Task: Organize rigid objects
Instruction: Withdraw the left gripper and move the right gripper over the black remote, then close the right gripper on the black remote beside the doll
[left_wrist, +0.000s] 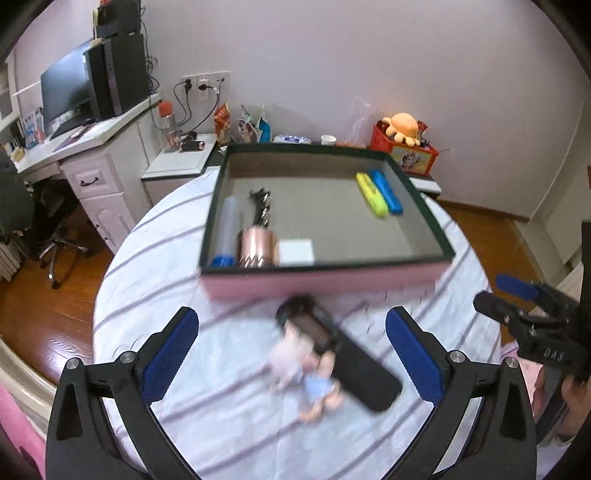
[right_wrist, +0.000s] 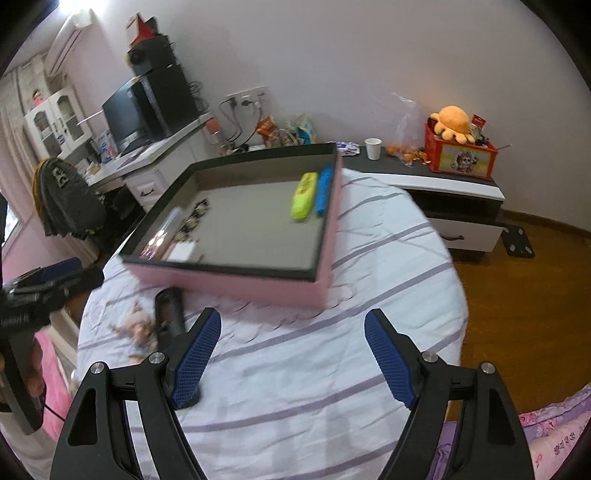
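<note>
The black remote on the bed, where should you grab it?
Probably the bare lower half of the black remote, across its narrow width, from above. It lies flat and slanted, and the small doll rests against its upper half.

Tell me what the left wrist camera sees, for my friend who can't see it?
The open left gripper hangs over a black remote and a small doll on a striped cloth. Behind them, a pink box holds two markers and other small things.

Left gripper (left_wrist: 291, 354), black frame with blue pads, jaws spread wide, nothing between, angled down near pink shallow box (left_wrist: 325, 286). Right gripper (right_wrist: 291, 358) alike, empty, parted.
</note>
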